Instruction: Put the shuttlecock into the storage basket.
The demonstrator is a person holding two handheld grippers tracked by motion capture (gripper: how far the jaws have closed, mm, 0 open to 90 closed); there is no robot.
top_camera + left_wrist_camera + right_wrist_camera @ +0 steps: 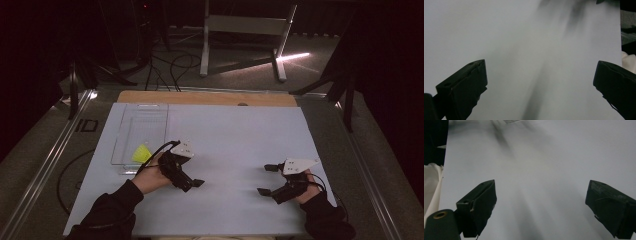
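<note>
A white mat (pixel 230 145) covers the table. At its left stands a clear plastic tray (pixel 142 125) with a small yellow thing (pixel 141 153) at its near end. Just right of the tray's near corner, a hand holds my left gripper (pixel 192 184), pointed right and toward the near edge. In the left gripper view, my left gripper (pixel 541 82) is open with only bare mat between its jaws. My right gripper (pixel 265 179) rests at the near right and points left. The right gripper view shows my right gripper (pixel 541 205) wide open over bare mat.
The table's wooden far edge (pixel 207 97) shows beyond the mat. Behind it on the floor are a metal stand (pixel 245 30) and loose cables (pixel 170 70). Metal rails (pixel 47 155) run along both sides. Pale cloth (pixel 431 185) lies past the mat's near edge.
</note>
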